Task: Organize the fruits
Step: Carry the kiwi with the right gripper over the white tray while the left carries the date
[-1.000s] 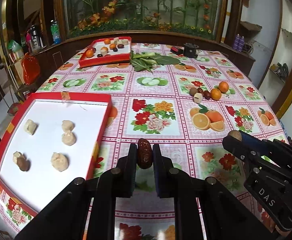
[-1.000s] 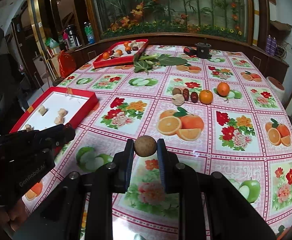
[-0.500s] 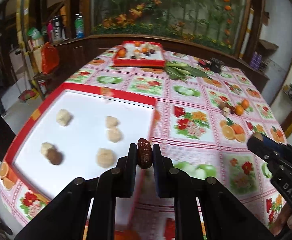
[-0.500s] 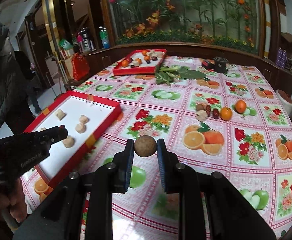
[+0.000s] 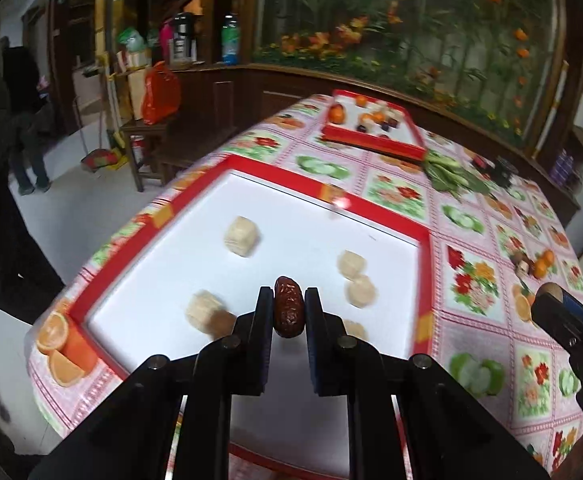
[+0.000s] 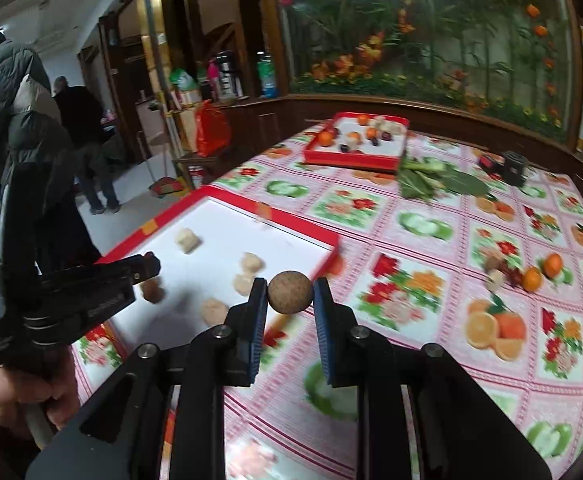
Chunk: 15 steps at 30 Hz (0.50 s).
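My left gripper point(image 5: 288, 308) is shut on a wrinkled dark red date point(image 5: 288, 306) and hangs over the near red-rimmed white tray point(image 5: 425, 272). Several pale peeled fruits point(image 5: 242, 236) and one brown one lie in that tray. My right gripper point(image 6: 290, 294) is shut on a round brown longan point(image 6: 290, 292), above the tablecloth just right of the same tray point(image 6: 291, 230). The left gripper point(image 6: 147, 266) shows at the left of the right wrist view, over the tray. Loose oranges point(image 6: 552, 265), dates and a pale fruit lie on the table at the right.
A second red tray point(image 6: 355, 158) with mixed fruit stands at the far end, green leaves point(image 6: 431, 182) and a black object point(image 6: 512, 168) beside it. The table point(image 5: 487, 272) edge drops to the floor on the left. People stand at the far left by a stool and shelves.
Both grippers have swung left with their fruit. The left one now hangs over the near tray's white floor; the right one has come up to that tray's right rim.
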{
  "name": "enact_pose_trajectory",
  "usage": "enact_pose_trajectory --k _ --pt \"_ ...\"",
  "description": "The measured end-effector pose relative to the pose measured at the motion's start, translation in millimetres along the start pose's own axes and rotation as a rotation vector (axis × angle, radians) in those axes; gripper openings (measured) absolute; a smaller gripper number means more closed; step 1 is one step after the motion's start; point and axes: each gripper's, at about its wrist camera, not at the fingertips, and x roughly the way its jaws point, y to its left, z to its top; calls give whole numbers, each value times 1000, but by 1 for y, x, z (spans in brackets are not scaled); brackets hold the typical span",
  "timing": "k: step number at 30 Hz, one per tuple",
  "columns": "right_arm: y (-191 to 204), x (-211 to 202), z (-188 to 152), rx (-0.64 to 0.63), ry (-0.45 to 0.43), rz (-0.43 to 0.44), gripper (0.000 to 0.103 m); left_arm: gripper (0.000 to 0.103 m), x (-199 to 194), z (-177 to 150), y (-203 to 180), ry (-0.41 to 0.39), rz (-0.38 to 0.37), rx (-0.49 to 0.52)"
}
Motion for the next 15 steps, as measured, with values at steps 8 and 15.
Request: enact_pose_trajectory --k 8,15 --pt "37 40 0 -46 56 76 25 13 16 12 23 3 65 -18" --pt "44 61 -1 -46 83 93 25 13 26 27 30 -10 95 -18"
